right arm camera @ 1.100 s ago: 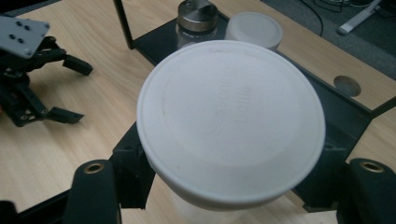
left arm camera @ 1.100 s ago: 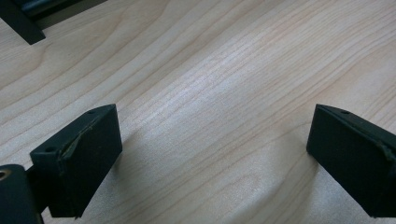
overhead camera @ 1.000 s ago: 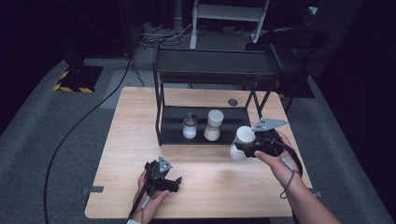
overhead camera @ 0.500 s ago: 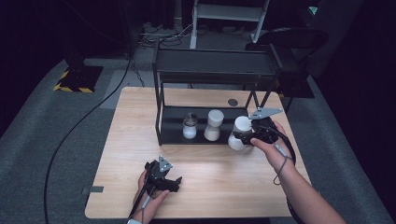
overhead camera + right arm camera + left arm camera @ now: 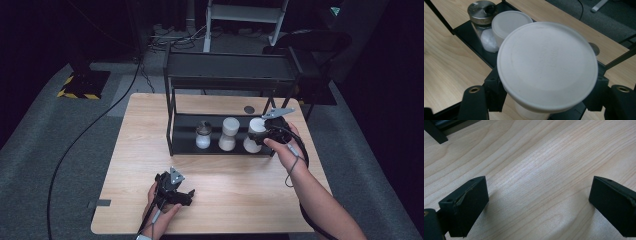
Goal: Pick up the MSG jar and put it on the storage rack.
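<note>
Right tongs: clamped on a white jar at the right end of the rack's lower shelf.
Left tongs: gaping, empty, near the counter's front edge.
Done: two other jars shelved.
Left: set down, release.

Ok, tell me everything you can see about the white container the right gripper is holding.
The white container is an hourglass-shaped jar of matte white plastic, by its look, with a wide round lid bearing faint embossed lettering too blurred to read. It stands upright, narrowing below the lid. The right gripper is shut on it, jaws pressing either side under the lid. It sits at the right end of the black rack's lower shelf, beside a matching white container; whether its base touches the shelf is unclear.
</note>
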Demonstrator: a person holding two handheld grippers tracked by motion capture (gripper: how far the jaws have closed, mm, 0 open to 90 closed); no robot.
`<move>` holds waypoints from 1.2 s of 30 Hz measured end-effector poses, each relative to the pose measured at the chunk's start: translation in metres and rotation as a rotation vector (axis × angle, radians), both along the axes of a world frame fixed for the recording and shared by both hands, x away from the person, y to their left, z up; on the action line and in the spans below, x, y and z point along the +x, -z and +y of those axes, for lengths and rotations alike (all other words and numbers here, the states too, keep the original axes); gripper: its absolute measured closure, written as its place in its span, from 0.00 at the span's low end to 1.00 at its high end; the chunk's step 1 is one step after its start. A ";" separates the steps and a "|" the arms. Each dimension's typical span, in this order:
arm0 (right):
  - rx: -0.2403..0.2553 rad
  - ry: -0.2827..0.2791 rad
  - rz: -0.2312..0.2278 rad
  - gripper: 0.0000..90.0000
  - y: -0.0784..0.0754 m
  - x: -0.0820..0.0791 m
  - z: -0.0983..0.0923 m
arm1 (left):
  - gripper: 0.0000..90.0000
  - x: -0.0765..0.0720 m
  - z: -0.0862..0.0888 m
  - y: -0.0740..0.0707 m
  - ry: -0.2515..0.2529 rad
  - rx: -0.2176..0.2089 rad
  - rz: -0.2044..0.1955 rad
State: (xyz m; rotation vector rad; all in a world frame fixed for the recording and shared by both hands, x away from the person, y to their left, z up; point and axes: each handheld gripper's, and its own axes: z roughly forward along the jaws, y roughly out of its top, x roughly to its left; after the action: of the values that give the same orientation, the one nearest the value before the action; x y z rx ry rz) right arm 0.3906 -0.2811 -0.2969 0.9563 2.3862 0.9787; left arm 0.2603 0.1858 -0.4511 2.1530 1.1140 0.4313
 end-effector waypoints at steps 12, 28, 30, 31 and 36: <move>-0.007 0.033 0.027 0.38 0.017 0.021 0.005 | 0.03 0.000 0.000 0.000 0.000 0.000 0.000; 0.002 0.059 0.055 0.38 0.038 0.036 0.008 | 0.03 0.000 0.000 0.000 0.001 0.000 0.000; 0.000 0.061 0.057 0.38 0.039 0.037 0.008 | 0.03 0.000 0.000 0.000 0.001 0.000 0.000; 0.001 0.061 0.059 0.38 0.040 0.037 0.008 | 0.03 0.000 0.000 0.000 0.001 0.000 0.000; 0.012 0.077 0.070 0.38 0.045 0.040 0.006 | 0.03 0.000 0.000 0.000 0.001 0.000 0.000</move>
State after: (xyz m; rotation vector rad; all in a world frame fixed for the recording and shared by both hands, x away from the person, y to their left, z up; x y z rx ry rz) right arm 0.4303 -0.2751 -0.3414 1.0951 2.3837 0.9475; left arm 0.2604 0.1858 -0.4510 2.1536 1.1135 0.4310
